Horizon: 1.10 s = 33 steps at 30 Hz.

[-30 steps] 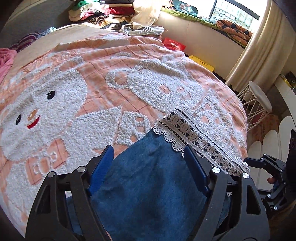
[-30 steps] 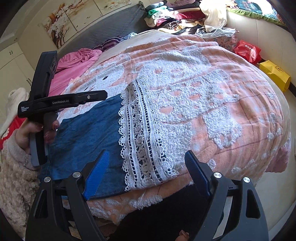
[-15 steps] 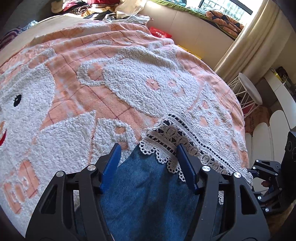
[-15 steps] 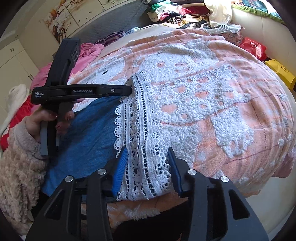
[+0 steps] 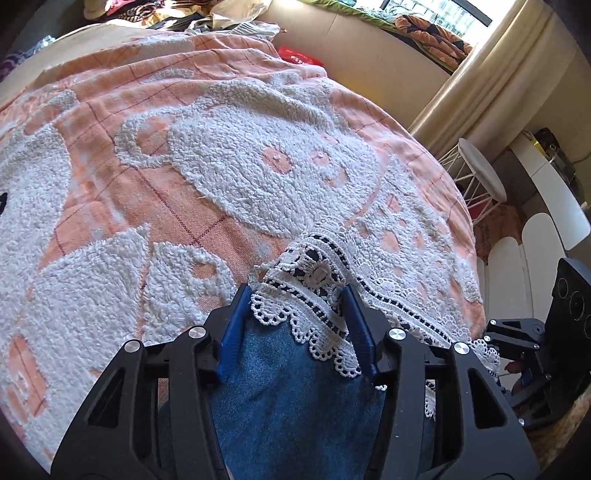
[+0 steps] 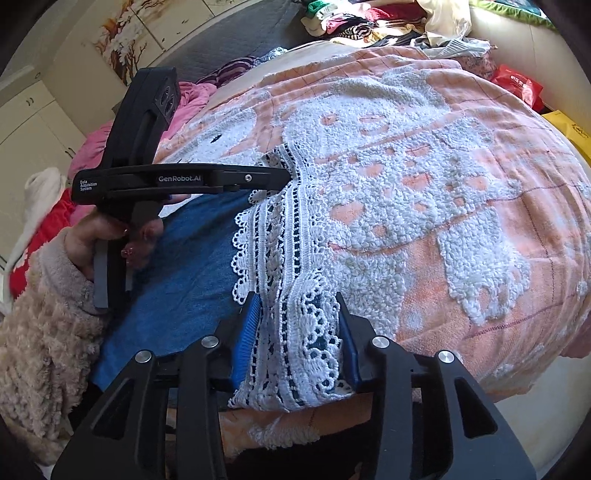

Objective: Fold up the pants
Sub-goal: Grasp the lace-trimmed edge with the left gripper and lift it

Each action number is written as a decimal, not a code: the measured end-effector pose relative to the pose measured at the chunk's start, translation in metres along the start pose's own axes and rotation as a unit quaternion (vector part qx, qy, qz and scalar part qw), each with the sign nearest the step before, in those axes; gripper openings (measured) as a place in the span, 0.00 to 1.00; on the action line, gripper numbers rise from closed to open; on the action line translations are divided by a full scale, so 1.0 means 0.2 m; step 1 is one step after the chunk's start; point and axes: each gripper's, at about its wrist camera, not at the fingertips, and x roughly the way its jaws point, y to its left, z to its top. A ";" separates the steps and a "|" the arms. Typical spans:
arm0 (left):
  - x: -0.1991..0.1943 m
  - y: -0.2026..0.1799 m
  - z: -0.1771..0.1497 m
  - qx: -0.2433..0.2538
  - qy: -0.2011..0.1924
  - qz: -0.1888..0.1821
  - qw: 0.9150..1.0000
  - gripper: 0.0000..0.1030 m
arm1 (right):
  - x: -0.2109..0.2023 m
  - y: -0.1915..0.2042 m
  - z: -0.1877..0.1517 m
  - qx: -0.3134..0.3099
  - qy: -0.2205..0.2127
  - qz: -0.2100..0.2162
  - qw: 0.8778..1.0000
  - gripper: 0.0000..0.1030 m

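Blue denim pants [image 5: 295, 398] with a white lace hem [image 5: 314, 288] lie on a pink and white bedspread [image 5: 184, 166]. My left gripper [image 5: 299, 299] is shut on one end of the lace hem, which bunches between its blue pads. In the right wrist view the denim [image 6: 184, 280] lies to the left and the lace hem [image 6: 284, 236] runs toward me. My right gripper [image 6: 299, 314] is shut on the near end of that hem, at the bed's edge. The left gripper [image 6: 284, 177] shows there at the hem's far end, held by a hand.
A pile of clothes [image 6: 369, 22] lies at the bed's far end. A red bag [image 6: 517, 85] and a yellow bag [image 6: 572, 129] lie beside the bed. A white wire stool [image 5: 476, 177] stands past the bed's right edge. Pink bedding [image 6: 92, 147] lies left.
Both grippers have closed from wide open onto the lace hem. Both moved forward along the pants to the hem, and the lace now bunches up between their pads.
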 end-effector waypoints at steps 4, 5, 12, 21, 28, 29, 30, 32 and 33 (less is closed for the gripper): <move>-0.02 0.02 0.00 -0.013 -0.003 -0.002 1.000 0.26 | -0.02 0.03 0.01 -0.007 -0.011 0.019 1.000 0.20; -0.03 0.02 0.00 -0.018 -0.005 -0.006 1.000 0.23 | -0.03 0.04 0.02 -0.009 -0.013 0.023 1.000 0.19; -0.21 0.00 -0.04 -0.022 -0.049 -0.032 0.998 0.13 | -0.15 0.20 0.03 -0.034 -0.045 0.046 0.997 0.17; -0.65 0.06 -0.25 -0.044 -0.136 -0.035 0.989 0.13 | -0.28 0.59 0.04 -0.109 -0.066 0.077 0.989 0.17; -0.78 0.24 -0.48 -0.099 -0.151 -0.007 0.983 0.13 | -0.09 0.87 -0.01 -0.156 -0.027 0.098 0.983 0.17; -0.78 0.27 -0.51 -0.108 -0.149 -0.007 0.983 0.13 | -0.06 0.90 -0.03 -0.162 -0.020 0.099 0.982 0.17; -0.79 0.29 -0.54 -0.115 -0.149 -0.005 0.982 0.13 | -0.03 0.94 -0.05 -0.168 -0.014 0.100 0.981 0.17; -0.80 0.33 -0.59 -0.129 -0.152 -0.003 0.980 0.15 | 0.02 1.00 -0.09 -0.177 0.000 0.101 0.979 0.17; -0.81 0.35 -0.61 -0.140 -0.153 0.007 0.978 0.15 | 0.04 1.03 -0.12 -0.181 0.006 0.101 0.978 0.17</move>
